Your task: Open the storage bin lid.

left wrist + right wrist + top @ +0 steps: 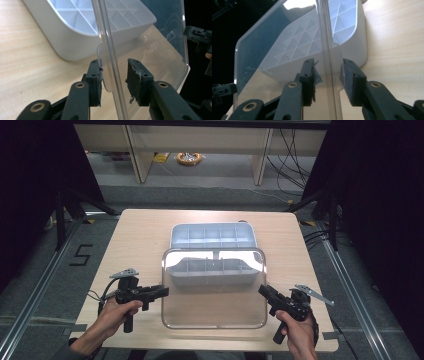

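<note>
At the lower left of the high view, the left tongs (164, 291) reach in from the person's left hand (116, 312) toward the left edge of the clear lid (214, 312). In the left gripper view these tongs (114, 75) are released: the jaws stand apart with the lid's rim and its small tab running up between them, the left pad just touching the tab and the right pad clear of the plastic.

In the middle of the frame, the lid is a transparent, round-cornered sheet at the lower centre of the desk (145, 235), overlapping the near side of the white divided tray (212, 236), which lies just above it in the picture. The tray's grid of compartments looks empty.

At the lower right, the right tongs (261, 290) come in from the right hand (299, 335) to the lid's right edge. In the right gripper view they (329, 72) are likewise released, jaws either side of the rim, neither pad pressing firmly.

The step in hand seems to be gripping the lid at both sides so it can be carried onto the tray. To do that well, I would seat each rim deeper between the pads before closing, close both sides together so the sheet does not twist, and squeeze only enough to hold, since thin plastic may bow or slip. Lifting level, then lining the corners up over the tray's rim before lowering, should let it settle squarely.
</note>
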